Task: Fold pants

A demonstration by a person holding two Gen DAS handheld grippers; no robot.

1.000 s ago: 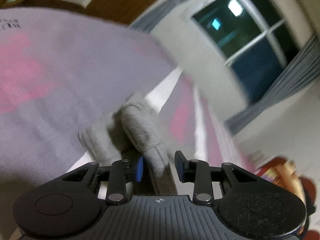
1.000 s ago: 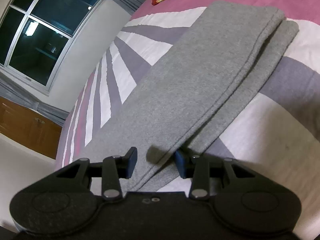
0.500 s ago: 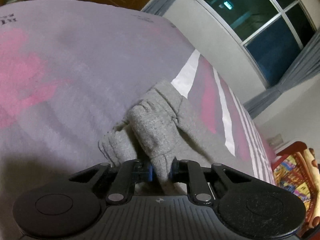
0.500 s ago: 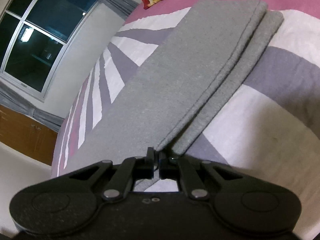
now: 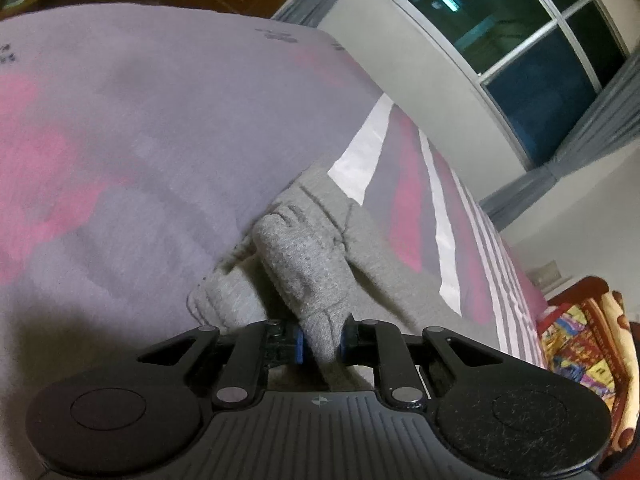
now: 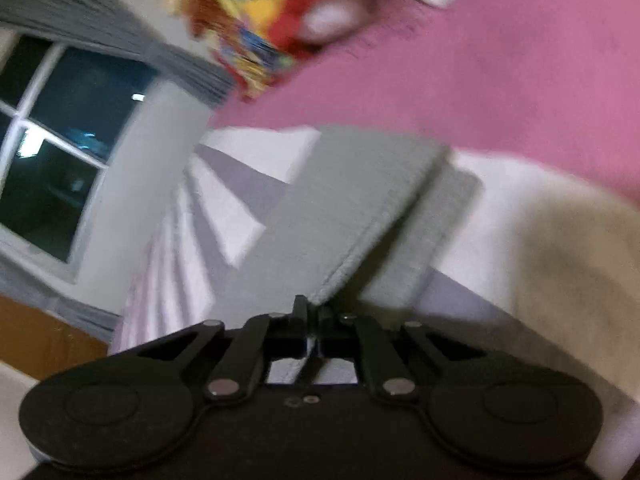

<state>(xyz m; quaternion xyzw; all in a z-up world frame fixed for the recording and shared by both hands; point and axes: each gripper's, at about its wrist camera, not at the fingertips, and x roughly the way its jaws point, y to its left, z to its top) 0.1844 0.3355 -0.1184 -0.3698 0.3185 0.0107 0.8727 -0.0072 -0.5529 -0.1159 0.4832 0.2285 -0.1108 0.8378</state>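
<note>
Grey pants lie on a bed with a pink, grey and white striped sheet. In the left wrist view my left gripper is shut on a bunched ribbed end of the pants, with the cloth pinched between its blue pads. In the right wrist view the pants stretch away flat, one leg laid over the other. My right gripper is shut on the near edge of the upper leg, lifting it off the lower one.
A colourful red and yellow blanket lies at the far end of the bed, also in the left wrist view. A dark window with grey curtains sits in the wall beside the bed. Wooden furniture stands beyond the bed.
Both grippers were open around the pants' edges one second ago and have closed on the cloth. The right gripper has since swung, lifting the upper leg's edge; its view is blurred by motion.
</note>
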